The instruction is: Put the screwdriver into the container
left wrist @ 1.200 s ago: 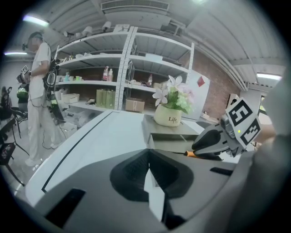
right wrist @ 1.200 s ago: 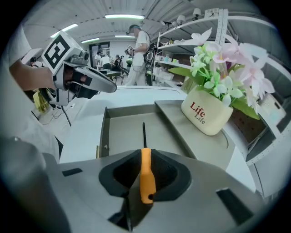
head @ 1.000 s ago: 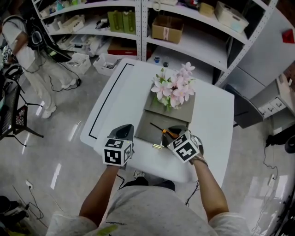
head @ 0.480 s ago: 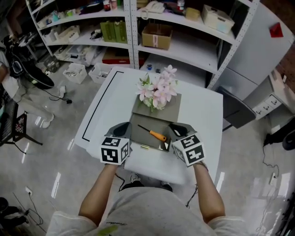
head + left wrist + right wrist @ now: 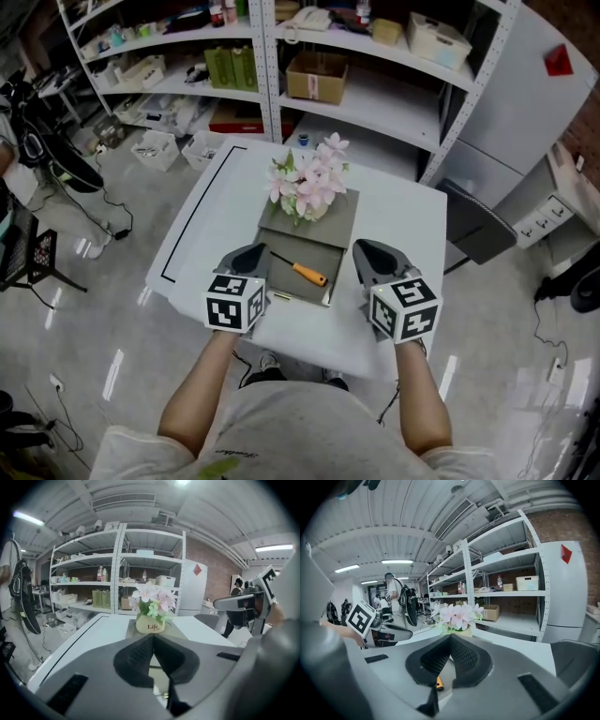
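While the white table (image 5: 403,225) carried the grey container (image 5: 339,217), the left gripper (image 5: 257,252) and right gripper (image 5: 362,247) sat either side of it, jaws together and empty. The screwdriver (image 5: 305,272) lay inside its near half. Best move was probably to back off without bumping it.

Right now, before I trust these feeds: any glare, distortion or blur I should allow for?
Head view: evenly lit and sharp, the screwdriver plain; glare streaks only on the glossy floor. Left gripper view: strong fisheye bowing the shelves, dark corners, the gripper's own body filling the lower half. Right gripper view: same fisheye and dark corners, only the screwdriver's orange handle peeking under the jaws.
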Demonstrator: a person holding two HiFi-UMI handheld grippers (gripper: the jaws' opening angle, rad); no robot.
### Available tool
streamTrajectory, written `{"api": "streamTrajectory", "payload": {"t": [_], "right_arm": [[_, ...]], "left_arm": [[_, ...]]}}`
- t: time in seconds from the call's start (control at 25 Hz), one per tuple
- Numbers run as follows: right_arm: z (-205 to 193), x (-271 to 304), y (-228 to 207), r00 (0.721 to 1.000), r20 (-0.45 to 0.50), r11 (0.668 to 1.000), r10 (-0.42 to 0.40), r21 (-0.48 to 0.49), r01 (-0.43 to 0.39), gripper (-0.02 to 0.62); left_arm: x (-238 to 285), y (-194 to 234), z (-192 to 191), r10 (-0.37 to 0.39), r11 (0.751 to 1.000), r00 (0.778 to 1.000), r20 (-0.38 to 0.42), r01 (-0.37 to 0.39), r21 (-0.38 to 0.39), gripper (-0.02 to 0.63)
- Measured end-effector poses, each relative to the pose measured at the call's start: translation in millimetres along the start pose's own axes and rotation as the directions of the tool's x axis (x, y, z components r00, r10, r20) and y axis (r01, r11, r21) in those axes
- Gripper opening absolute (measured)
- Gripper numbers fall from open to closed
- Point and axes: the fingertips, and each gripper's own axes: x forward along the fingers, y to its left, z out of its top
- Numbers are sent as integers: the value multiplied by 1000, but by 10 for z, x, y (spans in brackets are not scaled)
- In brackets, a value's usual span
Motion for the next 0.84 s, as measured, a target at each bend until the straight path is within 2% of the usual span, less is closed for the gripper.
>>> {"api": "streamTrajectory", "payload": {"t": [0.16,0.84], "right_arm": [[-25,-25,-31,1000,4,1000,0,18,0,3],[-55,-7,-191,1000,-10,1000,1,-7,-1,3]], "left_arm": [[-16,-45,9,2,1000,1000,2,-2,6,5],[82,-88,21,17,1000,1000,-1,-17,3,5]]}}
